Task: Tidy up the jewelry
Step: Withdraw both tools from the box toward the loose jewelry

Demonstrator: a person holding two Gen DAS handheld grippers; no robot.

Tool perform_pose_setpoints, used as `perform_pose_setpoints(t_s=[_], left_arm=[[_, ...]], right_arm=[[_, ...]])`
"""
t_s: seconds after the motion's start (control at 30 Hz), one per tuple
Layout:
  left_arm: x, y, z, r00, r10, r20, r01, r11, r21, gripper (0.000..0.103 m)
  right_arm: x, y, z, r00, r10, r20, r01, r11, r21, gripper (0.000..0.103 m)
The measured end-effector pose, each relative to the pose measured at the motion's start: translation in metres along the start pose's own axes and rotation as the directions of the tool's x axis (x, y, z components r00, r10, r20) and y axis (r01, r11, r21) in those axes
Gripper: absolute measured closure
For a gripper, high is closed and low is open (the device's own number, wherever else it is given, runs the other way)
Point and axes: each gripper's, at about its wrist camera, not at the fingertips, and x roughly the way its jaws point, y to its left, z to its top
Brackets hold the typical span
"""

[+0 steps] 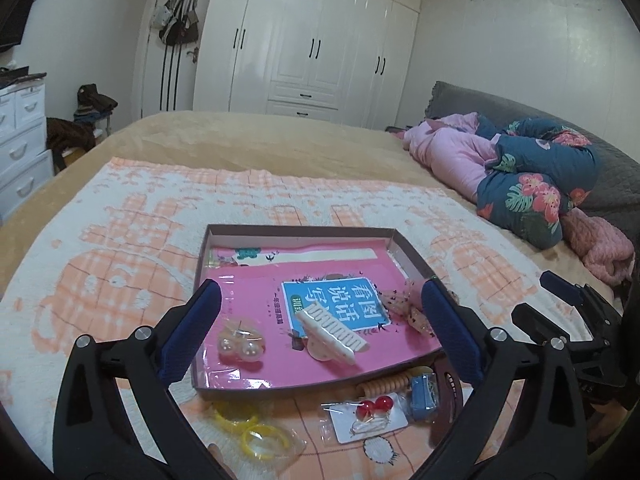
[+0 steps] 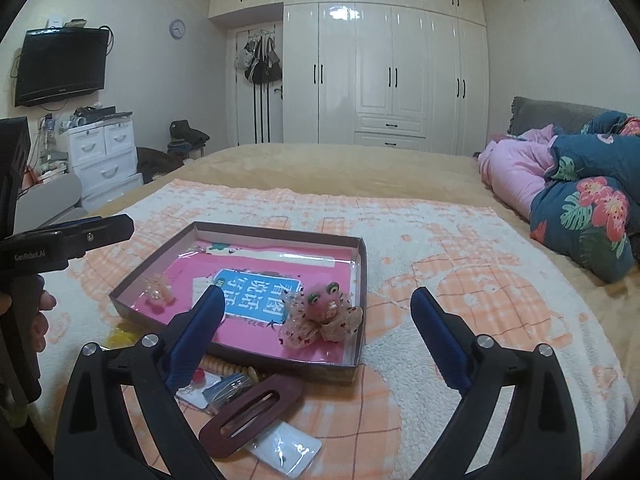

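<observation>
A shallow brown box [image 1: 404,250] with a pink book as its floor lies on the bed; it also shows in the right wrist view [image 2: 362,276]. In it lie pearl earrings [image 1: 240,345], a white hair claw [image 1: 334,334] and a pink frog bow clip [image 2: 322,314]. In front of the box lie yellow bangles [image 1: 256,432], red bead earrings on a card [image 1: 374,414], a blue packet [image 1: 422,398], a wooden bead bracelet [image 1: 384,386] and a dark red oval hair clip [image 2: 250,414]. My left gripper [image 1: 320,320] is open and empty above the box. My right gripper [image 2: 316,324] is open and empty.
An orange-and-white blanket [image 2: 460,264] covers the bed. Folded pink and floral quilts [image 1: 520,180] lie at the right. White wardrobes [image 2: 400,72] stand behind, white drawers [image 2: 104,156] at the left. My left gripper's body shows in the right wrist view [image 2: 60,244].
</observation>
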Motion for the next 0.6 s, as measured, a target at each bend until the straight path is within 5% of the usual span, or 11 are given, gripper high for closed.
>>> perform_pose_setpoints(t_s=[0.6], left_arm=[[-0.039, 0.001, -0.017, 0.999, 0.04, 0.036, -0.04, 0.999, -0.015, 0.011]], right_arm=[[-0.041, 0.009, -0.015, 1.0, 0.022, 0.017, -0.021, 0.999, -0.033, 0.01]])
